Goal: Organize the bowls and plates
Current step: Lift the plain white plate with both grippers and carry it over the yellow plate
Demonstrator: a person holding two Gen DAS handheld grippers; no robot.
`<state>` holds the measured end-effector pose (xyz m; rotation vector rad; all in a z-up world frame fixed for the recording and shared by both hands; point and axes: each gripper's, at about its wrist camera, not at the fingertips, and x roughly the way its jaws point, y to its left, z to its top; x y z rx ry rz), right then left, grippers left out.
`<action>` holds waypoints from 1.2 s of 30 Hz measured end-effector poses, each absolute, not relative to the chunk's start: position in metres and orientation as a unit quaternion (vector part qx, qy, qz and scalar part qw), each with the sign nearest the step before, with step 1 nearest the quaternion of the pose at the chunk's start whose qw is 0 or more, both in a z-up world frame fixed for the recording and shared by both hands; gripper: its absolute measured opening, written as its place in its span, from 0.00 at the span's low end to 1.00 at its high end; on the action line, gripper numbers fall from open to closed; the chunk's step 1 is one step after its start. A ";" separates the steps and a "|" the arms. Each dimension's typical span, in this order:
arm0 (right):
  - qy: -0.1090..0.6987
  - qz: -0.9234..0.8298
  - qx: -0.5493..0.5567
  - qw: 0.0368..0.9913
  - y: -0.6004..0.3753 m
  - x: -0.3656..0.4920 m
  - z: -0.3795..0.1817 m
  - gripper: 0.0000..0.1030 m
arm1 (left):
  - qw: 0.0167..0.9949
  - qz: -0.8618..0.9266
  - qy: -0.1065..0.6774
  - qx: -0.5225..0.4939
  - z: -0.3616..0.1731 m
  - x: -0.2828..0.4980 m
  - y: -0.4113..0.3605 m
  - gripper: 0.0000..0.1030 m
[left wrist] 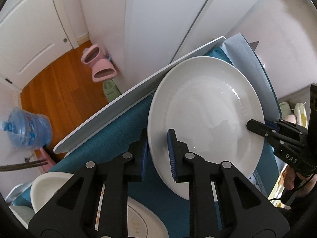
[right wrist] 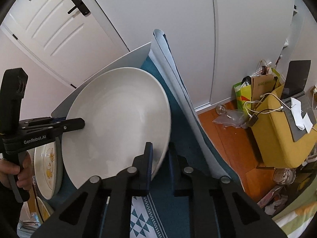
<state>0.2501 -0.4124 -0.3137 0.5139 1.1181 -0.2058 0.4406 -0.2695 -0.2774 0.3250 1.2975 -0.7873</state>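
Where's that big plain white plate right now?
The white plate is held between both grippers over the teal cloth: left gripper clamps one rim, right gripper the opposite rim.

— What colours do you see?
— The big plate is plain glossy white; the mat under it is teal, with white triangles and checks at one edge.
— And the grippers?
— Both black with blue pads. The smaller plate is cream with yellow motifs.
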 end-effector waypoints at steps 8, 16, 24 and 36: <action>0.520 -0.090 0.230 0.817 -0.411 0.251 -0.307 0.13 | 0.727 -0.345 0.574 0.153 -0.269 0.432 -0.268 0.16; 0.508 -0.075 0.213 0.831 -0.404 0.250 -0.286 0.13 | 0.750 -0.336 0.553 0.134 -0.241 0.424 -0.254 0.16; 0.496 -0.044 0.196 0.845 -0.388 0.241 -0.249 0.13 | 0.774 -0.317 0.539 0.099 -0.201 0.403 -0.220 0.16; 0.497 0.041 0.153 0.853 -0.318 0.213 -0.207 0.13 | 0.821 -0.250 0.511 0.057 -0.145 0.323 -0.123 0.16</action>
